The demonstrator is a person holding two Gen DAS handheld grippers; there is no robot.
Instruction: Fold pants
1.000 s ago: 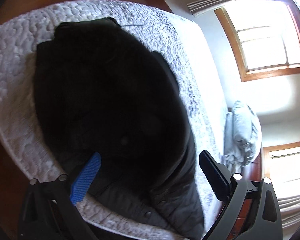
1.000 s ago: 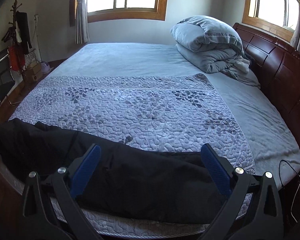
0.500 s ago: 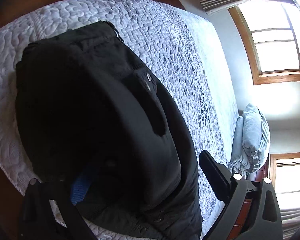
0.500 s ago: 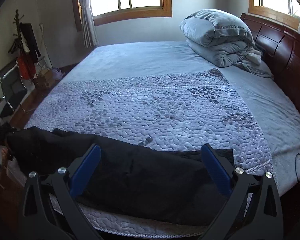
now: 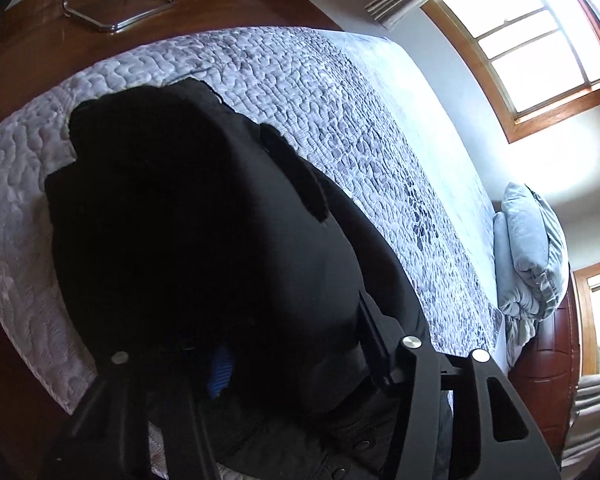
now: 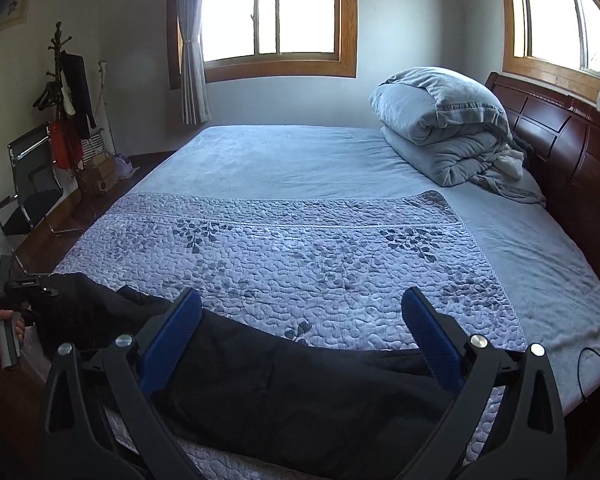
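The left hand-held black gripper [image 5: 296, 356] is seen in its own view closed on a fold of the black fabric pants [image 5: 188, 232], with only a sliver of the blue pad [image 5: 220, 372] showing and the other finger largely buried in cloth. The pants are draped over the near corner of the lilac quilted pebble-patterned bedspread [image 5: 340, 128], and their surface is too dark for seams to be made out. A chrome chair base [image 5: 116, 12] is cut off at the top edge. In the right wrist view, the right hand-held gripper [image 6: 300, 336] is held with its blue-padded fingers spread wide, nothing between them, above the pants [image 6: 284, 384], which are laid along the near edge of the bedspread [image 6: 300, 256]. At the far left, the left gripper [image 6: 20, 292] is partly hidden by cloth. A folded grey-blue duvet [image 6: 440, 120] is stacked near the dark wooden headboard [image 6: 560, 148].
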